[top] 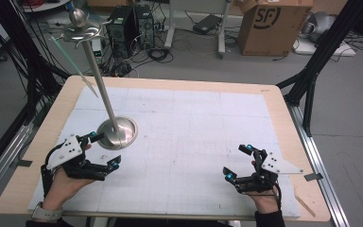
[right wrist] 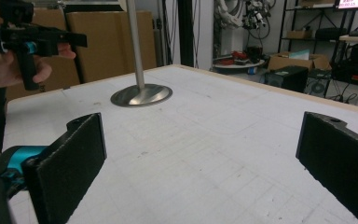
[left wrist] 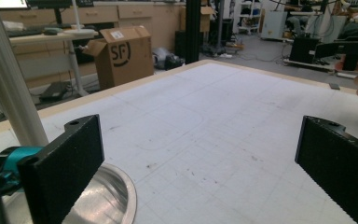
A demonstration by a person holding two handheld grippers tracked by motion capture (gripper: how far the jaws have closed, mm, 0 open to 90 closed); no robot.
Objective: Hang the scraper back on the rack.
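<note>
Well, the worktop (top: 283, 118) is a pale wooden board with rounded corners, nearly all of it covered by a white gridded mat (top: 194, 127) that looks scuffed and speckled in the gripper views. Toward its left edge, about midway along that edge, stands a metal stand (top: 105, 101): a round, shiny base flat on the mat, a slim pole rising tilted in the high view, a scalloped dish and a ball at the top.

Both sets of tongs hover near the near edge, well apart from each other. The left tongs (top: 102, 150) sit just beside the stand's base, jaws spread wide and empty; in the left gripper view the base's rim shows right behind the left-hand jaw. The right tongs (top: 238, 161) are near the near right corner, jaws likewise wide apart with nothing between them.

Around the worktop is a grey workshop floor. Beyond the far edge sit a brown cardboard box (top: 274, 26) with printed lettering, dark computer towers (top: 130, 23), and loose cables. Black frame legs (top: 319, 52) rise at the right.
</note>
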